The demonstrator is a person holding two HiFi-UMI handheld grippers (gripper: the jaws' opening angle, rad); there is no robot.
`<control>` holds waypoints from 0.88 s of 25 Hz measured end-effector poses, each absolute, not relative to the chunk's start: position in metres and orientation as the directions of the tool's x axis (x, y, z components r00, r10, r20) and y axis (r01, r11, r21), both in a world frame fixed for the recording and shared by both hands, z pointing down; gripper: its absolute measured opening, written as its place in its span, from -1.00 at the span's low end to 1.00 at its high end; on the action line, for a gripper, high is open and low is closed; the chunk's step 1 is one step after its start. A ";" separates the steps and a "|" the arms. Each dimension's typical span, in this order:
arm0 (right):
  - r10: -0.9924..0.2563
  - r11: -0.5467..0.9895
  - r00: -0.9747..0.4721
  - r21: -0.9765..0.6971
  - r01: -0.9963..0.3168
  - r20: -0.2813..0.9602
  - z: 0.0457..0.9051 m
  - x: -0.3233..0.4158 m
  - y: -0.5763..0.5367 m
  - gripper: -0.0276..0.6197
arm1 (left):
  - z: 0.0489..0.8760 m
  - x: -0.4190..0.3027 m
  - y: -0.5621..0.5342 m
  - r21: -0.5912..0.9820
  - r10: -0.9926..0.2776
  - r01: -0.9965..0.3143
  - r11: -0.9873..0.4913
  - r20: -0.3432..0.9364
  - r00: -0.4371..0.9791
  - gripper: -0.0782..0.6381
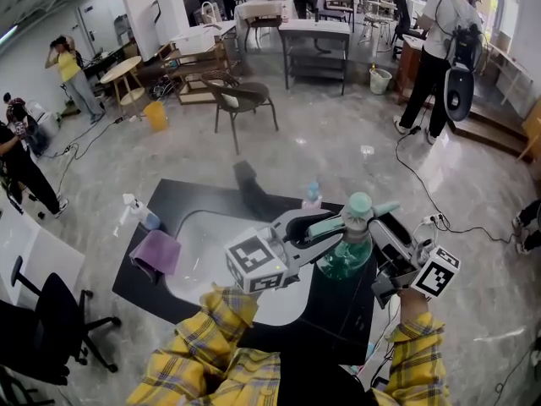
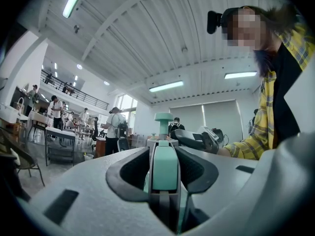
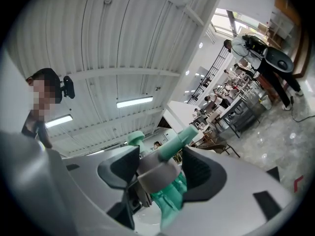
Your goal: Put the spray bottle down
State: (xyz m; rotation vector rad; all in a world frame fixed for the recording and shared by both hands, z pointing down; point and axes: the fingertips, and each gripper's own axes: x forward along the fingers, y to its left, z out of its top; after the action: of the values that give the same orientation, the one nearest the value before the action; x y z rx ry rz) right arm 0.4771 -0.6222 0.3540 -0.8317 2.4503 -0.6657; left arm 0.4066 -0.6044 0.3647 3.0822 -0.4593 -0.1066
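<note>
I hold a spray bottle with a clear green body and a mint head in the air above the table's right part. My left gripper comes in from the left and is shut on the mint trigger, which fills the gap between its black pads. From the right, my right gripper is shut on the bottle's grey collar, with the green body hanging below its jaws. In the left gripper view, the right gripper shows behind the bottle's top.
The black table holds a white curved top, a purple cloth, a second spray bottle, a small bottle and a dark object. An office chair stands at the left. Several people stand around the room.
</note>
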 end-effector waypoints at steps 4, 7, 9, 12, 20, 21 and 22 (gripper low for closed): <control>-0.658 0.699 -0.707 -0.562 -0.443 -0.261 0.353 0.475 -0.618 -0.17 | 0.362 0.402 -0.604 0.052 -0.298 -0.295 -0.954 -0.087 0.951 -0.33; -0.666 0.692 -0.705 -0.555 -0.462 -0.244 0.354 0.475 -0.615 -0.11 | 0.361 0.400 -0.603 0.076 -0.291 -0.284 -0.956 -0.099 0.952 -0.31; -0.672 0.683 -0.707 -0.555 -0.474 -0.223 0.358 0.473 -0.613 -0.10 | 0.362 0.398 -0.603 0.103 -0.290 -0.279 -0.955 -0.108 0.951 -0.31; -0.683 0.673 -0.705 -0.538 -0.508 -0.188 0.366 0.471 -0.608 -0.09 | 0.368 0.395 -0.602 0.124 -0.293 -0.280 -0.952 -0.106 0.950 -0.31; -0.730 0.640 -0.673 -0.468 -0.609 -0.123 0.369 0.471 -0.598 -0.09 | 0.375 0.389 -0.598 0.136 -0.306 -0.293 -0.946 -0.083 0.949 -0.31; -0.736 0.635 -0.666 -0.467 -0.616 -0.122 0.368 0.471 -0.596 -0.09 | 0.375 0.387 -0.596 0.136 -0.306 -0.294 -0.946 -0.082 0.948 -0.31; -0.743 0.628 -0.658 -0.464 -0.624 -0.121 0.368 0.472 -0.594 -0.09 | 0.375 0.385 -0.595 0.135 -0.307 -0.294 -0.946 -0.083 0.948 -0.31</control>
State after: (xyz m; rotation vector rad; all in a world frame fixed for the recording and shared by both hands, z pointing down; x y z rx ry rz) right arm 0.4719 -0.5937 0.3675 -1.1030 2.5517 -0.5595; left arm 0.3854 -0.5948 0.3750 2.9805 -0.4615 -0.1557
